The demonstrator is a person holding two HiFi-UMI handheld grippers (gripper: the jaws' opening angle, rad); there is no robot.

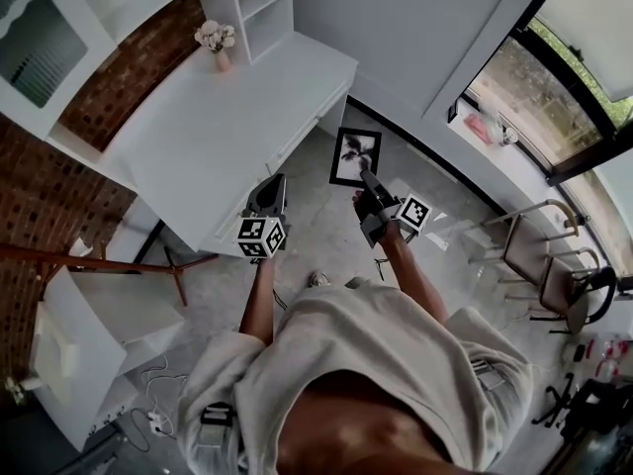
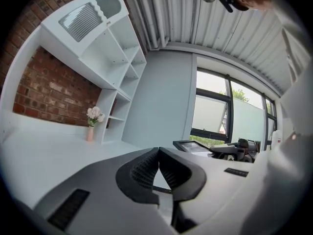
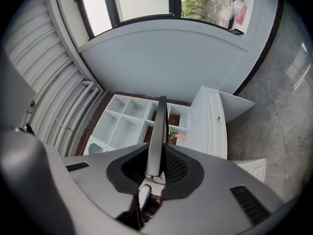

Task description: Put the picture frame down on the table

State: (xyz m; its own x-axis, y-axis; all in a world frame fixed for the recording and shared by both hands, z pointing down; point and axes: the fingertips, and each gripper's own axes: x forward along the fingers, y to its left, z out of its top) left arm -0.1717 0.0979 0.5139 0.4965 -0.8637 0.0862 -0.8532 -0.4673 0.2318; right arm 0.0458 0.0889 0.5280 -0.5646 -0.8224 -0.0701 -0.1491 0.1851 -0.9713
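A black picture frame [image 1: 354, 155] with a dark plant print hangs over the floor just right of the white table [image 1: 218, 132]. My right gripper [image 1: 368, 192] is shut on its near edge. In the right gripper view the frame [image 3: 157, 136] shows edge-on, pinched between the ribbed pads [image 3: 174, 164]. In the left gripper view the frame [image 2: 191, 146] lies flat at the right, held by the other gripper. My left gripper [image 1: 267, 194] hovers at the table's near edge; its jaws meet with nothing in them [image 2: 157, 166].
A pink vase of flowers [image 1: 218, 43] stands at the table's far end beside white shelves [image 1: 259, 8]. A brick wall [image 1: 40, 181] runs along the left. Chairs [image 1: 539, 255] stand at the right by the windows. A wooden stand [image 1: 178, 265] sits under the table.
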